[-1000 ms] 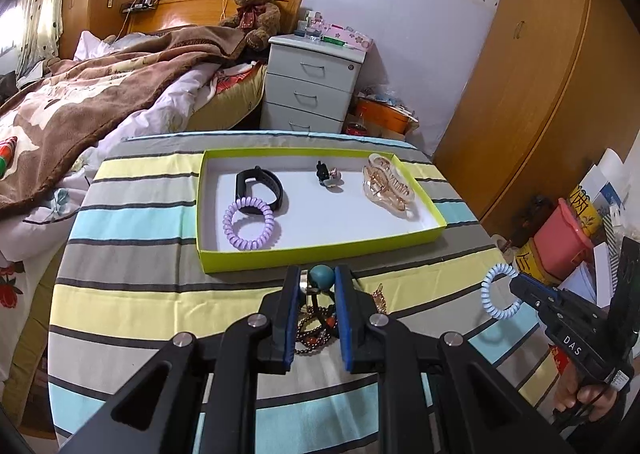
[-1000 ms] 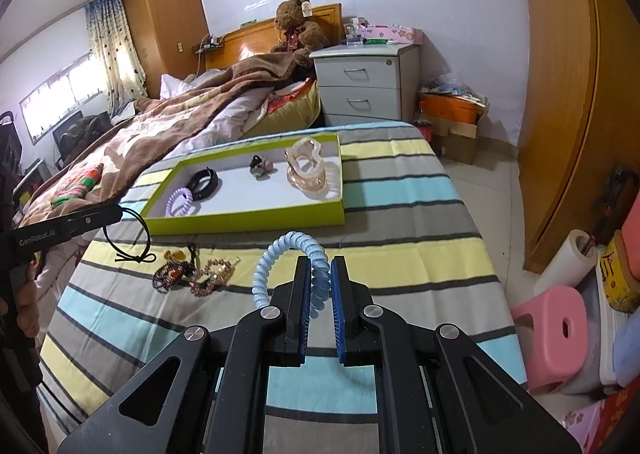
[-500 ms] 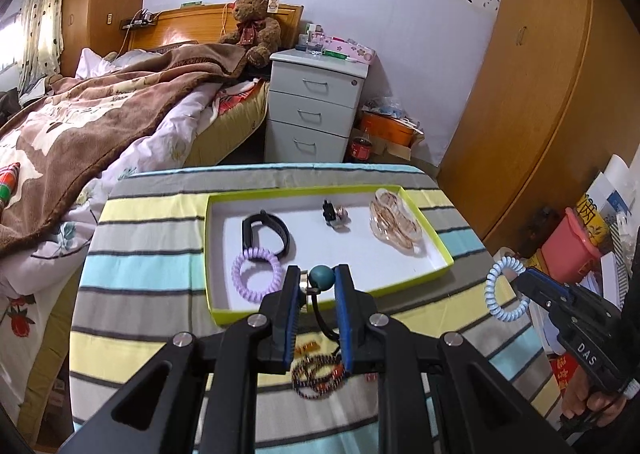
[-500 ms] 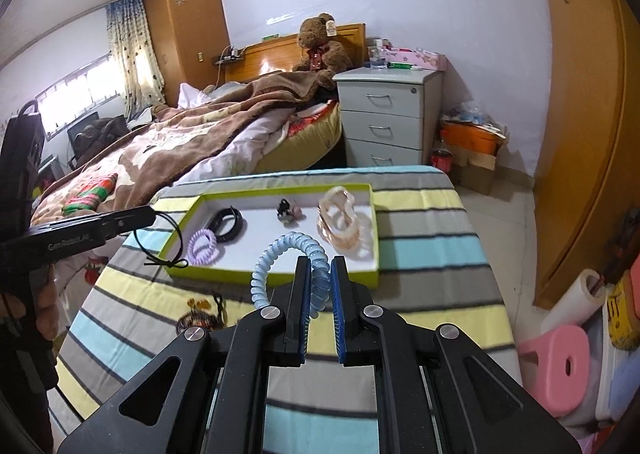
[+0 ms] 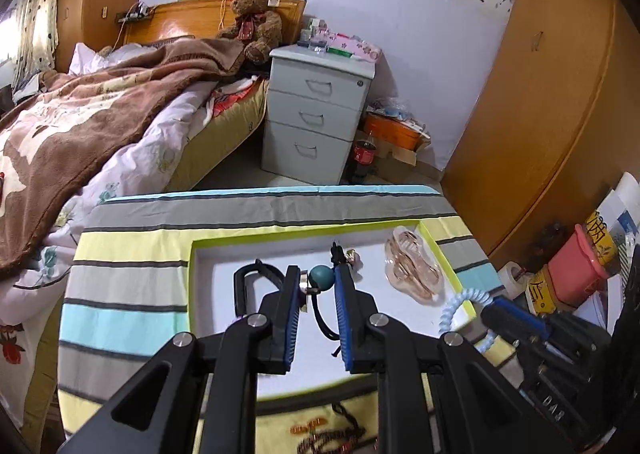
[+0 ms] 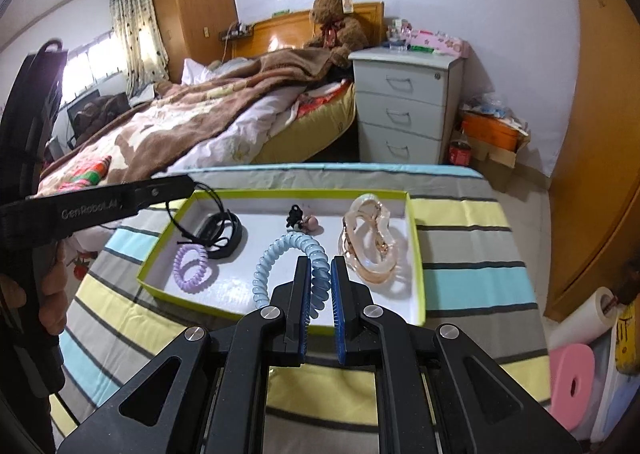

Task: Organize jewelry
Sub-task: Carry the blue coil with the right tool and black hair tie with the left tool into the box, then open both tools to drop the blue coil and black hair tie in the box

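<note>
Now both tools hang over the green-rimmed tray (image 6: 416, 238) on the striped tabletop (image 6: 472, 254), each with a load. The right tool (image 6: 319, 294) is pinched narrow on a pale blue spiral hair tie (image 6: 280, 254), whose loop arcs up and to the left of its fingertips, above the white floor in the tray's middle. The left tool (image 5: 316, 294) is clamped on a black cord with a teal bead (image 5: 322, 278) at its tips; the cord trails down over the tray's left half.

For the right tool, the gap below lies between 2 things: the purple spiral tie (image 6: 191, 268) with the black band (image 6: 220, 232) on its left, and the translucent peach hair claw (image 6: 374, 250) on its right, long axis running front to back. A small dark clip with a pink charm (image 6: 301, 221) sits farther back. I judge the right tool is nearer to a clear drop spot, and lowering straight down should suit. The left tool's cord hangs close to the black band, so snagging looks possible. Beaded pieces (image 5: 328, 438) remain on the tabletop in front of the tray.
</note>
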The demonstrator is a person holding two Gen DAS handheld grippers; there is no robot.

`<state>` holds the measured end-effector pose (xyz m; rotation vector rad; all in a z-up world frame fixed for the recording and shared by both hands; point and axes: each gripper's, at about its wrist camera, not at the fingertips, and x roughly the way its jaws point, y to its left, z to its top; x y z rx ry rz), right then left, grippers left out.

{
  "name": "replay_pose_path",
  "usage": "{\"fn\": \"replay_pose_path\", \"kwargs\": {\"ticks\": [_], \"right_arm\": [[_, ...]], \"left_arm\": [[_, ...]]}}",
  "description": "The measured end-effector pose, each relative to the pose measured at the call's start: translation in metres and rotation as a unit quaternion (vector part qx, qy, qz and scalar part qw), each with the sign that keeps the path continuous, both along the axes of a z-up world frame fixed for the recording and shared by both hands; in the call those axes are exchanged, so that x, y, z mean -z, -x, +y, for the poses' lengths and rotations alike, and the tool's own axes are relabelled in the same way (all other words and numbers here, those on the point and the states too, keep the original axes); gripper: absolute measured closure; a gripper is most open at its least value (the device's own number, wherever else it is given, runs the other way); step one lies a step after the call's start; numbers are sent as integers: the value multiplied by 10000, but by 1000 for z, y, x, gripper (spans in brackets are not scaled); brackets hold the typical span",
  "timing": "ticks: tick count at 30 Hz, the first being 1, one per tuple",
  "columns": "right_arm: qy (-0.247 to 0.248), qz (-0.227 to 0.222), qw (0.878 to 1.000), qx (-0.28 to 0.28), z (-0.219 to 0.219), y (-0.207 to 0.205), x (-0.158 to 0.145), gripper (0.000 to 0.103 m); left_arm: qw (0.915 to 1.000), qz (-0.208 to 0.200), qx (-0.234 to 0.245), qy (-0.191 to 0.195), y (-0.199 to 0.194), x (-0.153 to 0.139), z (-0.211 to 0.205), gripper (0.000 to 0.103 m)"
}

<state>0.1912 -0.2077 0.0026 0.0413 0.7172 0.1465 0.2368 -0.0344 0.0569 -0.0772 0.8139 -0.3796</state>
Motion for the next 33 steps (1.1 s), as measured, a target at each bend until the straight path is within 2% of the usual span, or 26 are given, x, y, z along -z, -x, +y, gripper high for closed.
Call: {"fn": "replay_pose_path", "kwargs": {"ticks": [8, 15, 24, 33], "right_arm": [[144, 348, 9993, 16, 3, -30, 29, 93], [275, 511, 9983, -64, 6, -42, 43, 93], [410, 597, 9973, -129, 10, -47, 51, 93], [509, 674, 9964, -119, 11, -52, 54, 93]], "left_arm": [[9995, 231, 62, -182, -35, 26, -17, 85], [9983, 517, 88, -247, -61, 49, -27, 85], [9962, 774, 90, -399, -74, 69, -36, 85], [9952, 800, 70, -558, -75, 75, -41, 85]]}}
